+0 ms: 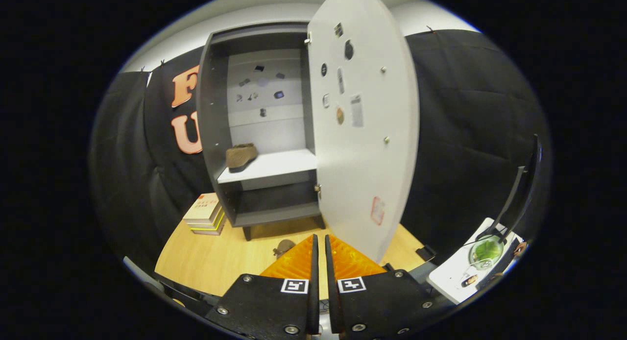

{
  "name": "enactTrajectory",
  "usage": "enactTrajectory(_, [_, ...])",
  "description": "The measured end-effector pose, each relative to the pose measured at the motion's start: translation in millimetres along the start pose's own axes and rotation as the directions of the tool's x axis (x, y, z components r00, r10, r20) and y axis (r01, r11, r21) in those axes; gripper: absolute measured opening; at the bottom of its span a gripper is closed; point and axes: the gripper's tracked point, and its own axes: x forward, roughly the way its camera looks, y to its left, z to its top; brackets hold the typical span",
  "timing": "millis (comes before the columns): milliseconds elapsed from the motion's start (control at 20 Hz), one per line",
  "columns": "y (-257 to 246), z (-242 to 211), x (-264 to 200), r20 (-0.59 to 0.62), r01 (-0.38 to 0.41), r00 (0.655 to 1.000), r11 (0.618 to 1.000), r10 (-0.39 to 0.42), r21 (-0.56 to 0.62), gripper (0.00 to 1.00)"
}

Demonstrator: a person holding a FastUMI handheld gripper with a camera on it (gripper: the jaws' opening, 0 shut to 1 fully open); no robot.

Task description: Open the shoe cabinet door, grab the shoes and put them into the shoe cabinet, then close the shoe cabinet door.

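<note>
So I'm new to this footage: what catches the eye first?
The shoe cabinet stands with its door swung wide open, one brown shoe on its middle shelf. A second shoe lies on the table just ahead of the nearly closed, empty tool.

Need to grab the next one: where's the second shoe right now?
The second shoe lies on the wooden table, just ahead of the closed gripper, below the shoe cabinet.

You won't find a line here that reads. The stickers on the cabinet door (362, 114) and back panel (264, 92) are too small and blurred, the print on the top book (203, 205) is illegible, and the squares on the gripper (319, 249), whose fingers sit nearly together on nothing, are coded marks.
</note>
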Motion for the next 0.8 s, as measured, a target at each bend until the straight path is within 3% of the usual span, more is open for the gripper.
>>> enactTrajectory(350, [77,-79,64,-0.156,-0.15,0.977,0.988,0.143,-0.033,0.1])
enactTrajectory(800, [112,-176,160,-0.357,-0.216,0.914,0.976,0.194,-0.021,0.1])
